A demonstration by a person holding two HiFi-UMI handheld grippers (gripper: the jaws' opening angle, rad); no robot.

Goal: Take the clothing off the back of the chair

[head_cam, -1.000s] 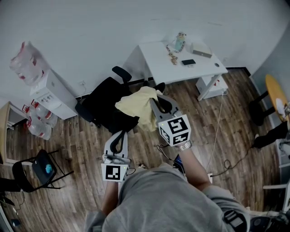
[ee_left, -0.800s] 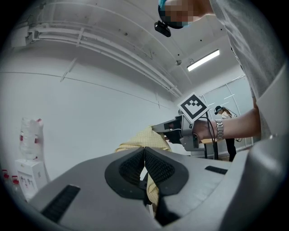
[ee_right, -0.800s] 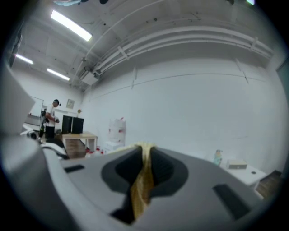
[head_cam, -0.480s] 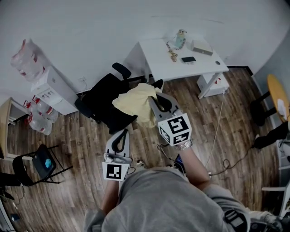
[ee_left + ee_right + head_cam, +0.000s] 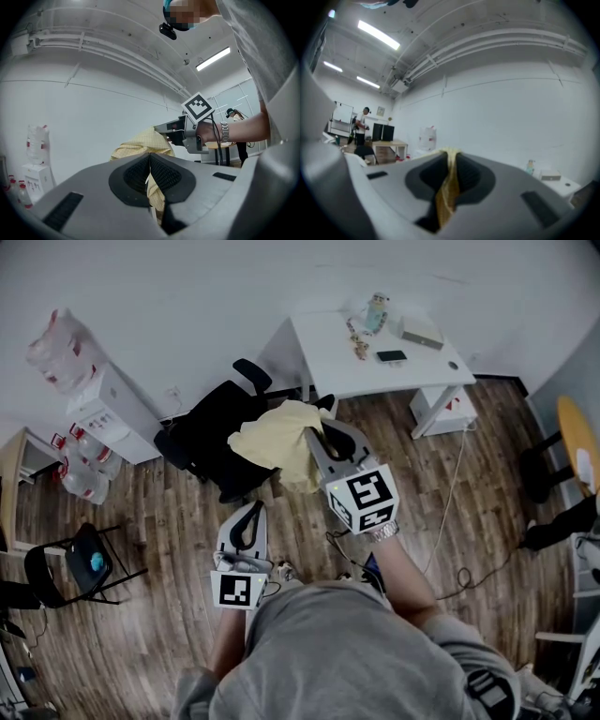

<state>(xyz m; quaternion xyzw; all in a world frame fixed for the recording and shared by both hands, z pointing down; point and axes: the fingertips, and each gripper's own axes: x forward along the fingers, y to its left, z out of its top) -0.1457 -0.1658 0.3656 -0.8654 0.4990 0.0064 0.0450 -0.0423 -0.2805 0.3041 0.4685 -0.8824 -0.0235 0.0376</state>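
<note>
1. The yellow clothing (image 5: 270,435) is pinched by an edge between the closed jaws of the right gripper (image 5: 321,434), over the black chair (image 5: 199,442)
2. The left gripper (image 5: 250,514) is kept closed and empty, apart from the cloth, above bare wooden floor (image 5: 141,512)
3. The white desk (image 5: 412,367) is seen near behind

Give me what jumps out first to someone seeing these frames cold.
The pale yellow garment stands out first: it is bunched up in the middle of the head view and hangs from the right gripper, whose jaws are shut on it. Right beside it, to the left, is the black office chair, with a white desk by the wall beyond.
</note>
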